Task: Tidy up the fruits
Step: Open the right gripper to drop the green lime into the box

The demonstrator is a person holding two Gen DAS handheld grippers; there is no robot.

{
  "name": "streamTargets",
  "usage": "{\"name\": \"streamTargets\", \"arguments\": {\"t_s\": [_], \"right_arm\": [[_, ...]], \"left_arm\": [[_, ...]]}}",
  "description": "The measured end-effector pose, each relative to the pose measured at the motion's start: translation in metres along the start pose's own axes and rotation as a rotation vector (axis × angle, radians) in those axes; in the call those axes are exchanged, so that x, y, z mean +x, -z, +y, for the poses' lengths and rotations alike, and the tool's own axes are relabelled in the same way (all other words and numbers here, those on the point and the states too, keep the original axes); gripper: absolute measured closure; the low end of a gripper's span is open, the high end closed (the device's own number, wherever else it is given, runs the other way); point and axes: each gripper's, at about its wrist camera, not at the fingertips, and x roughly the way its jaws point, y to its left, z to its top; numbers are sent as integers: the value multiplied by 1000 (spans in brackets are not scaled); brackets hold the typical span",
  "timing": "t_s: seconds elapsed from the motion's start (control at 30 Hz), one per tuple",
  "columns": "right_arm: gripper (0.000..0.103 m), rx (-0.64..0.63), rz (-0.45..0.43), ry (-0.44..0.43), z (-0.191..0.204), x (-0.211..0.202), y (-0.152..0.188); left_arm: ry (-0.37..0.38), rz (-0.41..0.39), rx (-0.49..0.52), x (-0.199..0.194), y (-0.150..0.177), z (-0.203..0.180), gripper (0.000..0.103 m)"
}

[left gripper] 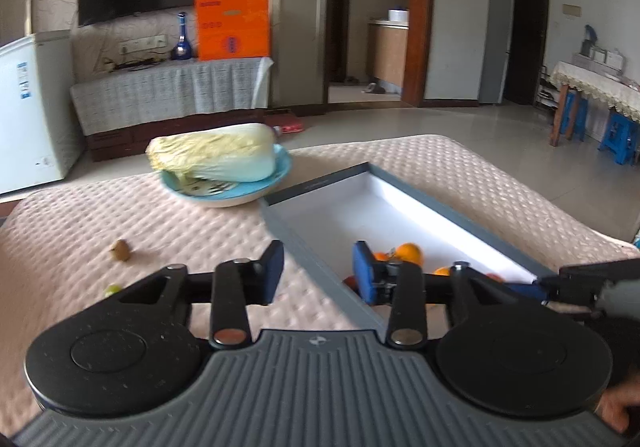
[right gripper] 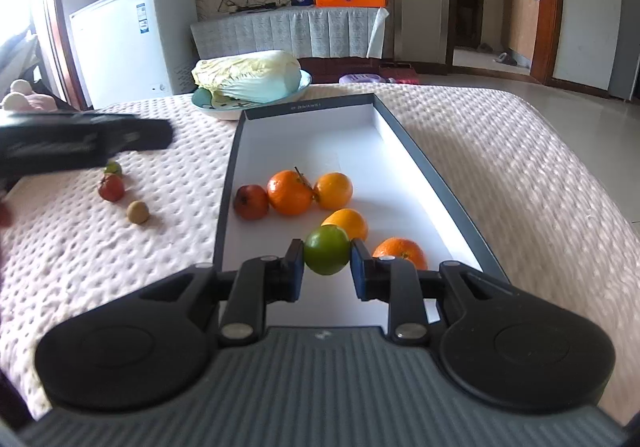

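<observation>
Far left of the quilted pink bedspread [right gripper: 120,267] there's a little cluster of loose fruit: a small green one [right gripper: 113,168], a red one [right gripper: 111,188] just below it and a brownish kiwi-looking one [right gripper: 138,212] a bit further right. The left gripper [left gripper: 318,275] shows up in the right wrist view as a dark blur hanging over that cluster. From its own camera its blue pads [left gripper: 273,271] stand apart with nothing between them, right over the near left edge of the box.

Moving right, a napa cabbage [right gripper: 248,77] lies on a blue plate [right gripper: 208,107] that touches the far left corner of the grey box [right gripper: 236,151]. Inside the white-lined box: a dark red fruit [right gripper: 251,202] against the left wall, then two oranges [right gripper: 289,192] touching each other, another orange [right gripper: 348,223] nearer, and one more [right gripper: 400,252] to the right.

The right gripper [right gripper: 326,267] is clamped on a green lime [right gripper: 327,250], pads pressing both sides, held just above the near end of the box.
</observation>
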Motion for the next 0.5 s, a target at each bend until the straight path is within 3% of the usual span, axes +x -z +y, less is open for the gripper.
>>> {"name": "streamTargets", "arguments": {"t_s": [0.33, 0.5], "right_arm": [[73, 29, 33, 55, 1, 17, -6], [67, 61, -16, 72, 4, 10, -11]], "left_arm": [[-77, 7, 0, -51, 26, 25, 51], [-119, 29, 2, -59, 39, 39, 51]]}}
